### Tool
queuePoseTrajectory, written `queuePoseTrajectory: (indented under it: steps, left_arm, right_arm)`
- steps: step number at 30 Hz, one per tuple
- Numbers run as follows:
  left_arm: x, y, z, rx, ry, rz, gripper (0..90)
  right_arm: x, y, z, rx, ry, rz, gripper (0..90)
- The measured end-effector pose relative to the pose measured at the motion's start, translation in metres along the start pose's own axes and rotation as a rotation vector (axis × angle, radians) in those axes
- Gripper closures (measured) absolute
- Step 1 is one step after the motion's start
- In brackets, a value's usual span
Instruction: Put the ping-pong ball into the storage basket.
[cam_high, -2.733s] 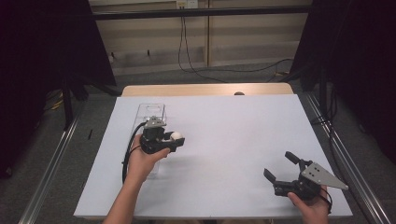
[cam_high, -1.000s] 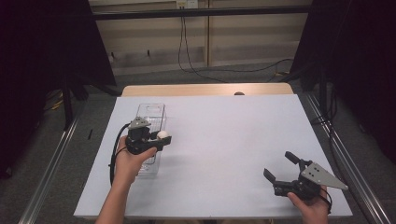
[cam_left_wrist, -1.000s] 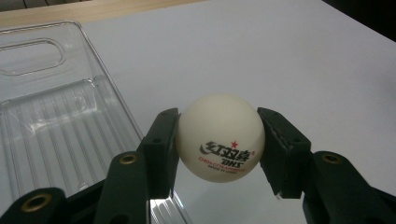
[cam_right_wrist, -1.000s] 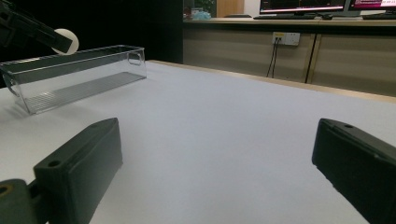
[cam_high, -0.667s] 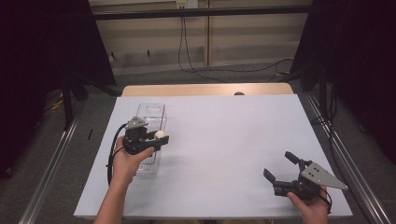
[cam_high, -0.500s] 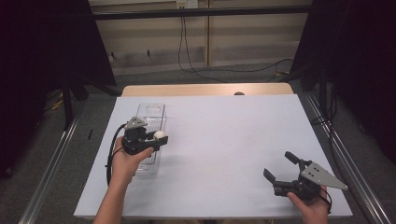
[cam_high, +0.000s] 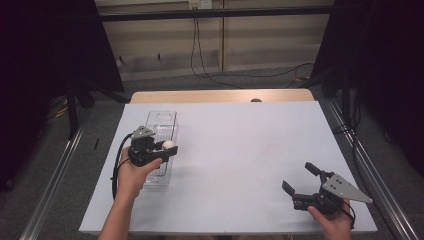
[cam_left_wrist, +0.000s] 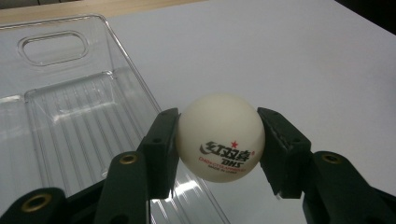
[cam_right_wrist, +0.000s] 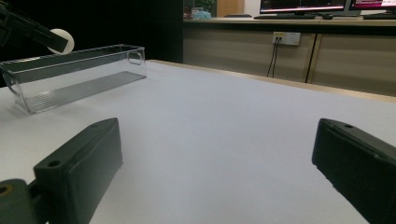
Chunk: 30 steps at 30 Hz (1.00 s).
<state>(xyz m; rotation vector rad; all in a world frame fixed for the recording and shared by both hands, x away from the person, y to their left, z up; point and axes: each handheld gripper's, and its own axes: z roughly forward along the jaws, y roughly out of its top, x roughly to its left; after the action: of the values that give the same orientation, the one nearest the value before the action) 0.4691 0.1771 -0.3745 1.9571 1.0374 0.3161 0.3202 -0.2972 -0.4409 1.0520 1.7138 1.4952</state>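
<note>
The left gripper (cam_left_wrist: 219, 140) pinches a white ball (cam_left_wrist: 220, 138) between its fingers (cam_left_wrist: 161, 144), holding it above the right-hand rim of a clear plastic tray (cam_high: 162, 125). The right gripper (cam_high: 300, 180) rests low near the surface's (cam_high: 240, 145) front right corner, fingers (cam_right_wrist: 79, 163) spread with nothing between them.

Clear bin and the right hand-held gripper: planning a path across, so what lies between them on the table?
Nothing: in the high view only bare white table stretches from the clear bin to the open right hand-held gripper.
</note>
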Motion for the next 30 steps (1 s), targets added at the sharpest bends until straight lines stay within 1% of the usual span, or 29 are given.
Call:
queuePoseTrajectory:
  steps: [3,5,9,10,11,12,14,15,17,19,28,30]
  left_arm:
    - [0.0012,-0.0002,-0.0008,-0.002,0.006,-0.001,51.2]
    - [0.0025,-0.0003,-0.0015,-0.004,-0.003,-0.001,51.2]
    - [0.0027,-0.0009,-0.0024,-0.006,0.013,-0.003,51.2]
    - [0.0027,-0.0014,-0.0026,0.0,0.022,0.002,51.2]
    - [0.0032,-0.0017,-0.0026,-0.002,0.021,0.004,51.2]
    - [0.0034,-0.0022,-0.0024,-0.007,0.014,-0.004,51.2]
    - [0.0042,-0.0031,-0.0032,-0.003,0.021,0.0,51.2]
    - [0.0049,-0.0035,-0.0032,-0.009,0.013,-0.003,51.2]
    - [0.0049,-0.0042,-0.0037,-0.009,0.025,-0.008,51.2]
    - [0.0064,-0.0045,-0.0044,-0.007,0.017,-0.006,51.2]
    - [0.0099,-0.0051,-0.0087,-0.014,0.029,-0.01,51.2]
    - [0.0101,-0.0054,-0.0093,-0.017,0.039,-0.013,51.2]
  right_arm:
    - [0.0003,0.0002,0.0,-0.001,-0.001,0.003,1.2]
    - [0.0002,0.0,0.0001,-0.002,-0.001,0.002,1.2]
    - [0.0003,0.0001,0.0,-0.002,-0.002,0.005,1.2]
    - [0.0003,0.0001,0.0,-0.001,-0.001,0.003,1.2]
    - [0.0002,0.0,0.0003,-0.003,-0.003,0.0,1.2]
    - [0.0002,0.0,0.0002,-0.002,-0.003,0.002,1.2]
    - [0.0005,0.0,0.0002,-0.001,-0.002,0.002,1.2]
    - [0.0004,0.0,0.0002,-0.003,-0.001,0.001,1.2]
    - [0.0003,0.0001,0.0001,-0.002,-0.002,0.002,1.2]
    - [0.0,-0.0001,0.0,0.0,0.001,0.001,1.2]
    - [0.0005,-0.0002,0.0003,0.004,0.001,0.002,1.2]
    - [0.0006,-0.0002,0.0004,0.004,0.002,0.002,1.2]
